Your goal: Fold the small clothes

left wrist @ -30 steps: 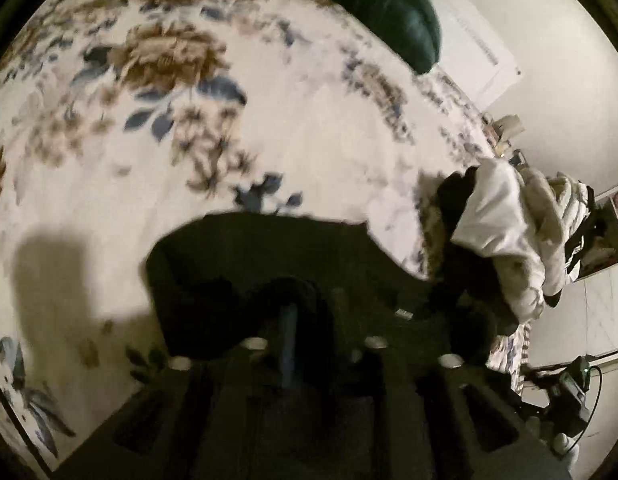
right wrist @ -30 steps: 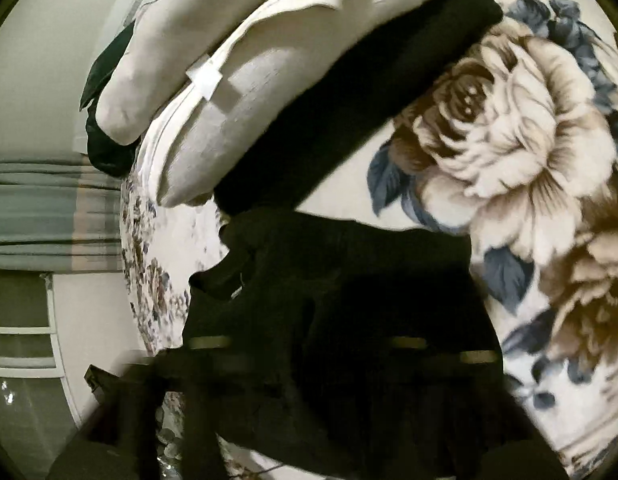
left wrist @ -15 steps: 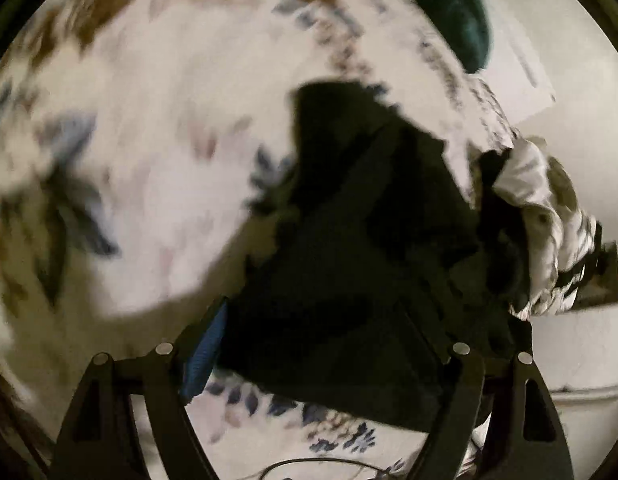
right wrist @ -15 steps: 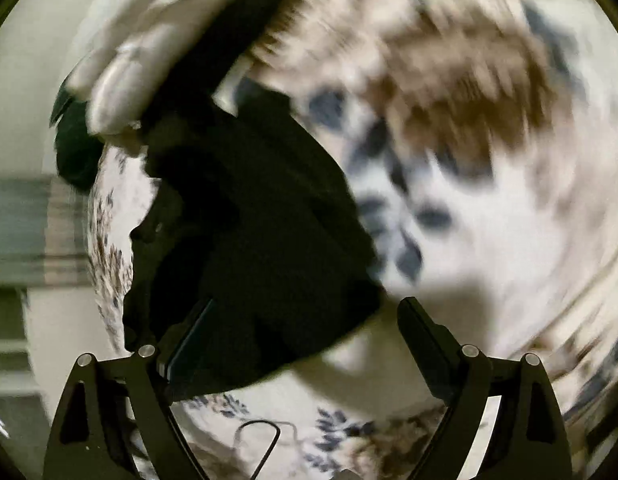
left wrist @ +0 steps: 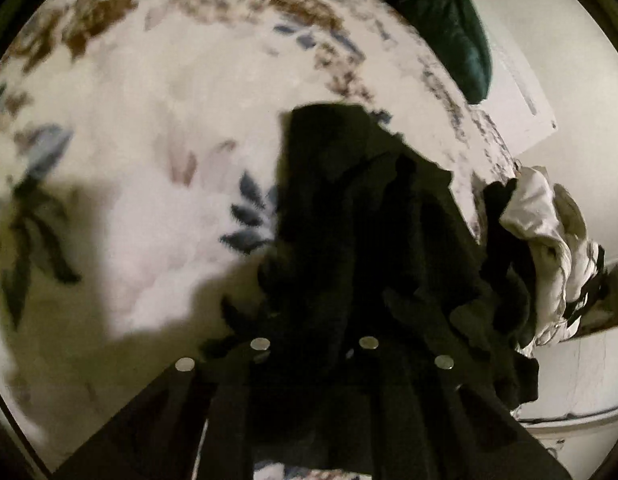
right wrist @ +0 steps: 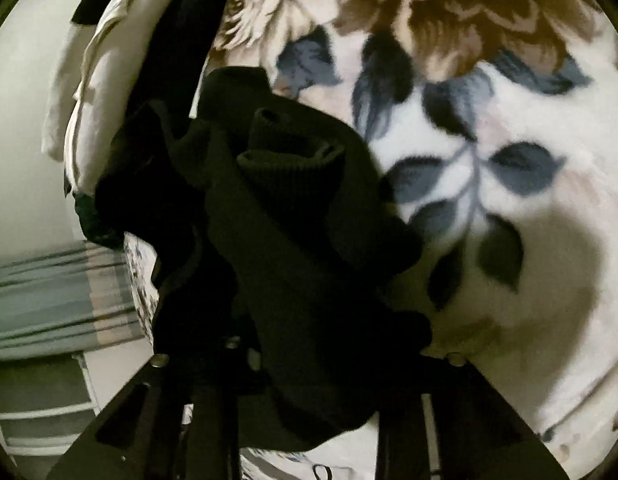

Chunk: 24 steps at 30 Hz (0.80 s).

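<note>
A small black garment [left wrist: 361, 232] lies bunched on the floral blanket [left wrist: 149, 128]. My left gripper [left wrist: 313, 336] is shut on its near edge; the fingertips are buried in the cloth. In the right wrist view the same black garment [right wrist: 285, 216] shows a ribbed cuff [right wrist: 293, 152] rolled on top. My right gripper [right wrist: 309, 344] is shut on the garment's other edge, its fingers hidden under the fabric.
A pile of white and black clothes [left wrist: 545, 240] sits at the blanket's right edge; it also shows in the right wrist view [right wrist: 121, 60]. A dark green cushion [left wrist: 449, 20] lies at the far end. A white wall and drawers [right wrist: 41, 400] stand beyond the bed.
Half a second ago both grippers were open above the garment. Now both have come down and shut on its edges, and the cloth is bunched up.
</note>
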Available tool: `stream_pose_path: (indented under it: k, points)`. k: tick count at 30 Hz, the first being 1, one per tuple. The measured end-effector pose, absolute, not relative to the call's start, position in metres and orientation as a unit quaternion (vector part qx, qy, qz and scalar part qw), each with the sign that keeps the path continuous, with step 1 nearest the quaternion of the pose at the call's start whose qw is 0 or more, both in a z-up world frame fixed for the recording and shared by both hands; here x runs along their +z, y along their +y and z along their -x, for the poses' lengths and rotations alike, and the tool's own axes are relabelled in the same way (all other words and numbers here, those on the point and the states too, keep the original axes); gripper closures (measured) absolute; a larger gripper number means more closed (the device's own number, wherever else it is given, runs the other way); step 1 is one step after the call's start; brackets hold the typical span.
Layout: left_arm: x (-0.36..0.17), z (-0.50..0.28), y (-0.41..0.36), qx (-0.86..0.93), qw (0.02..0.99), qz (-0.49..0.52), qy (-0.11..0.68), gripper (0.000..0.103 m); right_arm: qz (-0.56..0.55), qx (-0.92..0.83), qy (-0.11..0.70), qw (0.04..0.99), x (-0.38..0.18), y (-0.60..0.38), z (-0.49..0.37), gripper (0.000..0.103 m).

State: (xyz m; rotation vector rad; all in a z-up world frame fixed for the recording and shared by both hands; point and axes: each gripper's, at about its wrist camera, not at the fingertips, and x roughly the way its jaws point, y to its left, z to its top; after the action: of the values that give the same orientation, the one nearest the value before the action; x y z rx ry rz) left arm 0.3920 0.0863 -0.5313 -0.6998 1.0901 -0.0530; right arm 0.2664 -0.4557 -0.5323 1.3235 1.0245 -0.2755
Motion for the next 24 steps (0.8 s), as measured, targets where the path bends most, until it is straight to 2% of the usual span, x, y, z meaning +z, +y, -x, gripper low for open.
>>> stream_pose_path:
  k: [4,8,12,15,17,18,19,20,21,22,24]
  points:
    - [-0.506,-0.368,0.090,-0.043,0.812,0.302,0.498,0.095,-0.573,-0.107,0.463,0.668,-0.514,-0.449,-0.254,0.084]
    - [-0.490,-0.311,0.099,-0.055,0.810,0.274,0.516,0.096,-0.540,-0.085,0.498,0.673,-0.486,-0.437,-0.216,0.086]
    - [-0.501,-0.270,0.106,-0.040,0.788,0.276,0.548,0.096,-0.531,-0.091,0.522,0.661,-0.474,-0.432,-0.160,0.087]
    - [-0.514,-0.267,0.109,-0.033,0.772,0.299,0.560,0.093,-0.545,-0.101,0.542,0.631,-0.489,-0.438,-0.127,0.086]
    - [-0.515,-0.276,0.110,-0.030,0.761,0.308,0.570,0.091,-0.553,-0.101,0.558,0.610,-0.501,-0.444,-0.122,0.074]
    - [-0.511,-0.278,0.110,-0.028,0.760,0.307,0.572,0.084,-0.559,-0.103,0.563,0.600,-0.503,-0.446,-0.122,0.065]
    - [-0.504,-0.278,0.111,-0.028,0.761,0.309,0.570,0.073,-0.556,-0.107,0.564,0.600,-0.500,-0.449,-0.121,0.057]
    - [-0.496,-0.278,0.114,-0.029,0.761,0.315,0.567,0.065,-0.546,-0.112,0.561,0.612,-0.491,-0.451,-0.121,0.055]
    - [-0.489,-0.276,0.117,-0.028,0.760,0.319,0.566,0.048,-0.532,-0.114,0.557,0.628,-0.478,-0.453,-0.120,0.053]
    - [-0.481,-0.272,0.120,-0.027,0.760,0.327,0.561,0.043,-0.523,-0.118,0.555,0.636,-0.468,-0.454,-0.119,0.050]
    - [-0.467,-0.272,0.122,-0.036,0.756,0.352,0.550,0.043,-0.511,-0.121,0.539,0.658,-0.444,-0.456,-0.113,0.049]
